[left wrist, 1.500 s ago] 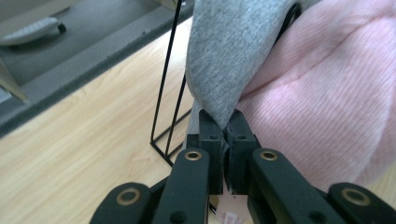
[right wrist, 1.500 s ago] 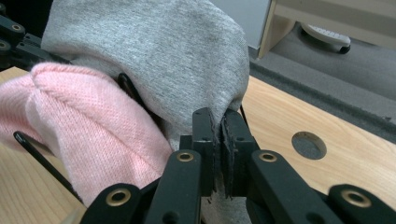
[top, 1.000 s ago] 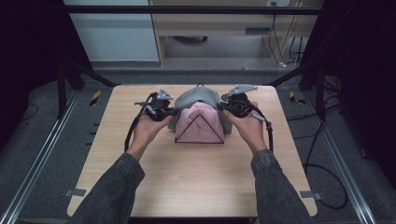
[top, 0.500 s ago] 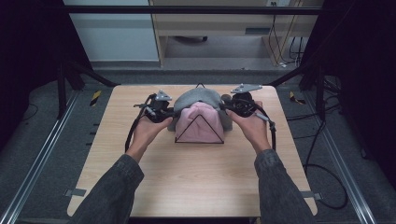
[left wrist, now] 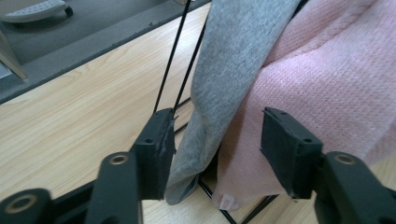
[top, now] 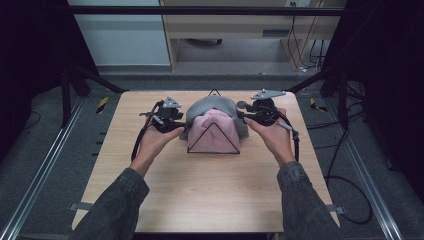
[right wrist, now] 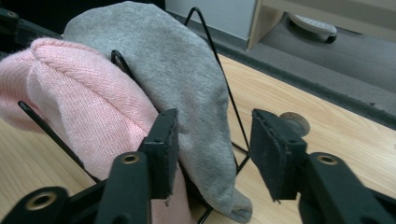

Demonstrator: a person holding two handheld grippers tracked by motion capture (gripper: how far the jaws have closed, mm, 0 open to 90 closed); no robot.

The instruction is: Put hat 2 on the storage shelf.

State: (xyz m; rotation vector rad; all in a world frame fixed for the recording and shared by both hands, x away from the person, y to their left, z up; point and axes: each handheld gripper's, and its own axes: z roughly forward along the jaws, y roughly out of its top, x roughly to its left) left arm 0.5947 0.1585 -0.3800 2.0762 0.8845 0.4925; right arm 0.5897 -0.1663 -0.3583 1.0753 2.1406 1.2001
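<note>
Now both hats draped on rack (top: 213, 131): grey hat (top: 212, 105) behind, pink hat (top: 214, 134) in front. Left gripper (top: 176, 124), right gripper (top: 248, 116) jaws just opened, gripping nothing. Left: withdraw.

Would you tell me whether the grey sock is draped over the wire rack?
Yes, draped: the grey sock hangs over the black wire rack.

Both tongs (top: 184, 123) (top: 241, 116) newly opened
</note>
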